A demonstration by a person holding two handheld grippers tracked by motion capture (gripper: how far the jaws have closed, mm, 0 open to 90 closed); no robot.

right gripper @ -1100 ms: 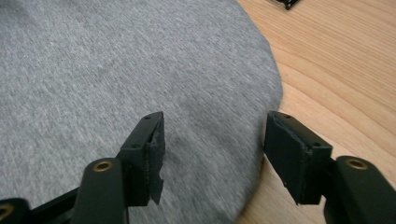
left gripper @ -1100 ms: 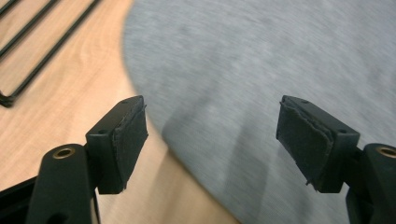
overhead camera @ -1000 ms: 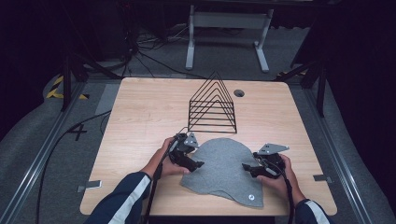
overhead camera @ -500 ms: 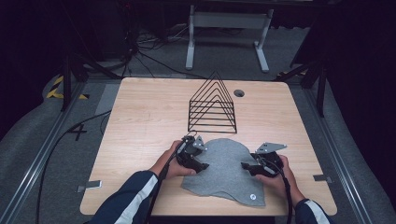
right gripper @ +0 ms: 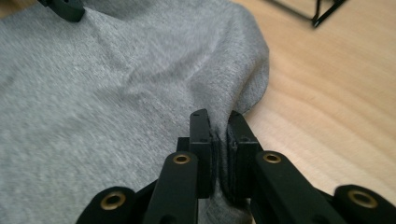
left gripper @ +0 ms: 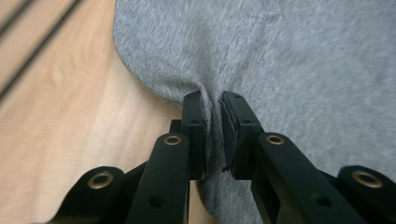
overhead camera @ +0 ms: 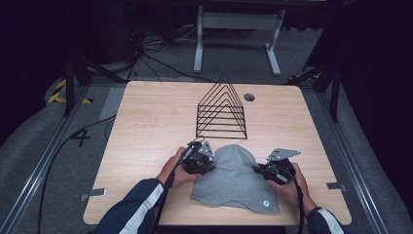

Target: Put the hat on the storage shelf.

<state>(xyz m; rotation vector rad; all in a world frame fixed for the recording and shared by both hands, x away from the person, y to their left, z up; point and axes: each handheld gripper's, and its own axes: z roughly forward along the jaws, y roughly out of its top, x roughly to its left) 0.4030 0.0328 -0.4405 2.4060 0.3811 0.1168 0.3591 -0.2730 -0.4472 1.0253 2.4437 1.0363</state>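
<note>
Left gripper [overhead camera: 203, 160], centre-left of the high view: jaws have just been closing and now pinch a fold of the grey cloth [overhead camera: 234, 179] at its left edge. In the left gripper view the gripper [left gripper: 212, 105] has cloth [left gripper: 299, 60] bunched into a ridge between both pads, edge drawn up off the table [left gripper: 60, 116].

Right gripper [overhead camera: 265, 169], lower right of centre in the high view: jaws likewise just closed, clamped on the cloth's right edge. In the right gripper view the gripper [right gripper: 217, 122] holds a thin pleat of cloth [right gripper: 116, 93] squeezed tight between the pads.

Cloth: light heather-grey knit, soft nap, lying mostly flat on the wooden table [overhead camera: 146, 126], low in the frame near the front edge. Rounded hump at its top, wider toward the bottom, small round pale mark [overhead camera: 265, 204] near the lower right corner. Slight wrinkles run toward each pinch point.

Wire rack [overhead camera: 221, 109]: black, a row of triangular frames on a rectangular base, standing just above the cloth at the frame's centre, slots holding nothing. Its corner [right gripper: 327, 11] shows at upper right of the right gripper view.
</note>
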